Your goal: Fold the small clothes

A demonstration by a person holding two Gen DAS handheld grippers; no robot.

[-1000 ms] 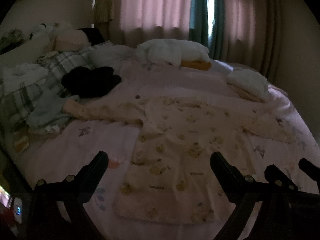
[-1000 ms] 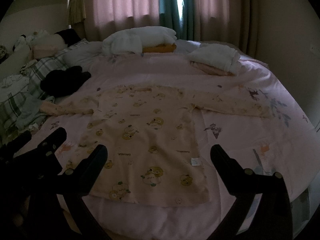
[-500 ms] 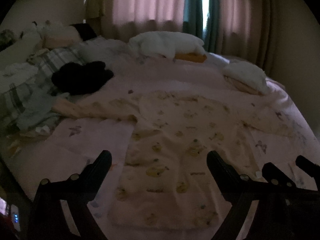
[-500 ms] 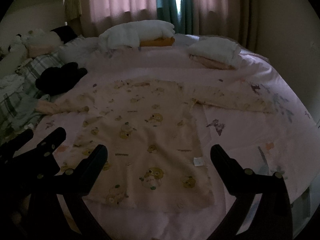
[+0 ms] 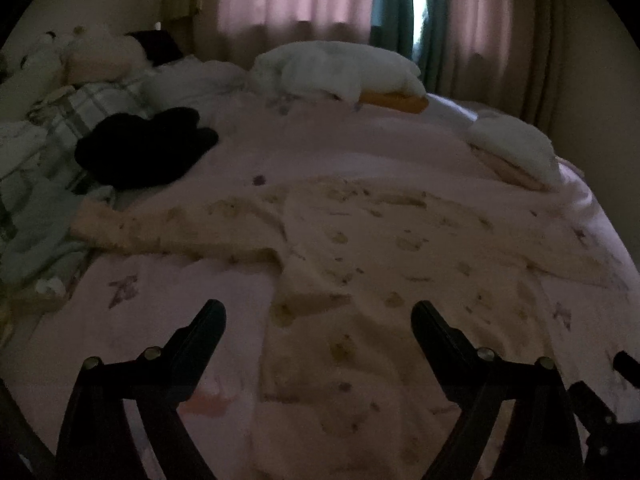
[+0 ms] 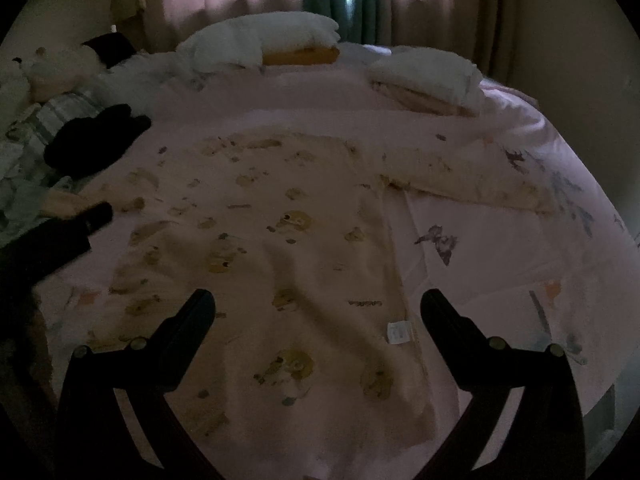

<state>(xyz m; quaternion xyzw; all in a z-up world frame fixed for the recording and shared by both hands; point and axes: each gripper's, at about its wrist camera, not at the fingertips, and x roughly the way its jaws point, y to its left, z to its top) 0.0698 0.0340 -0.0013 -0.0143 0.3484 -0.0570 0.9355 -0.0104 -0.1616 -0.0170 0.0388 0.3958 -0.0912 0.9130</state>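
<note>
A small cream long-sleeved top (image 5: pixel 384 264) printed with little animals lies flat on the pink bed cover (image 5: pixel 320 148), sleeves spread to both sides. My left gripper (image 5: pixel 316 312) hovers open over its left side edge, below the left sleeve (image 5: pixel 168 228), touching nothing. In the right wrist view the top (image 6: pixel 288 248) fills the middle, a white label (image 6: pixel 398 332) at its right edge. My right gripper (image 6: pixel 318 300) hangs open above the lower body of the top, empty. The left gripper's tip (image 6: pixel 96 216) shows at that view's left.
A black garment (image 5: pixel 144 148) and a pale blue one (image 5: pixel 36 232) lie left of the top by plaid bedding (image 5: pixel 80 108). White folded piles (image 5: pixel 340 68) (image 5: pixel 516 148) sit at the bed's far side before curtains. The bed's edge falls off at the right (image 6: pixel 600 380).
Both grippers have moved forward and lower over the bed, so the top looks bigger and closer. The left gripper has shifted toward the top's left side. Nothing was taken hold of.
</note>
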